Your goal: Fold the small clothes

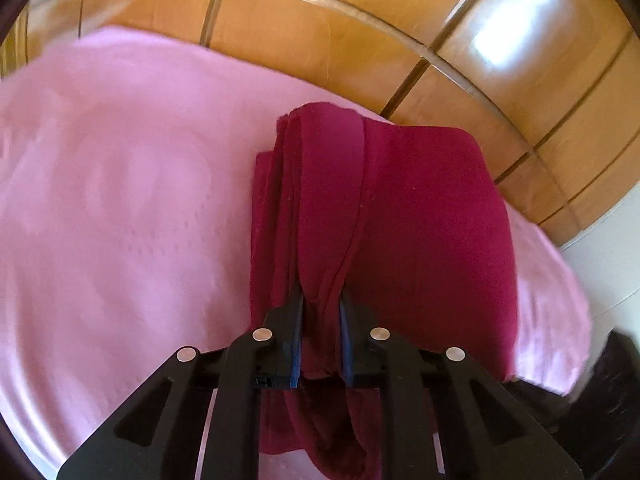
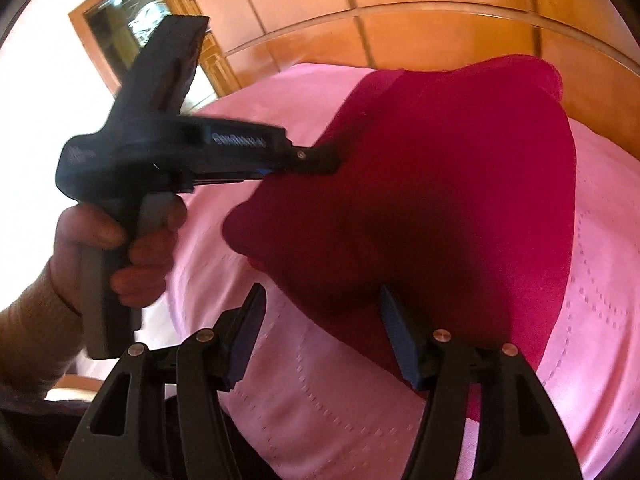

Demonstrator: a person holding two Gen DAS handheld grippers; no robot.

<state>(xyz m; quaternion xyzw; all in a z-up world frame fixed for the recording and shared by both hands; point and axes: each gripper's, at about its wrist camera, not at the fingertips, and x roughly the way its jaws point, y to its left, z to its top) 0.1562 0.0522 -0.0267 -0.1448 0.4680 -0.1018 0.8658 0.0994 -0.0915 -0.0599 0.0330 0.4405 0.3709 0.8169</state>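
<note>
A dark red garment (image 1: pixel 420 216) lies partly folded on a pink quilted cloth (image 1: pixel 120 200). My left gripper (image 1: pixel 322 300) is shut on a bunched fold of the garment and holds it raised. In the right wrist view the left gripper (image 2: pixel 328 162) bites the garment's (image 2: pixel 440 184) left edge, held by a hand. My right gripper (image 2: pixel 324 320) is open, its jaws wide apart. Its right finger (image 2: pixel 400 340) touches the garment's near edge; nothing is between the pads.
The pink cloth (image 2: pixel 320 400) covers a bed or table. Behind it stand glossy wooden wardrobe panels (image 1: pixel 400 40), with a framed mirror (image 2: pixel 132 16) at the far left in the right wrist view. The person's hand and sleeve (image 2: pixel 48 280) are at the left.
</note>
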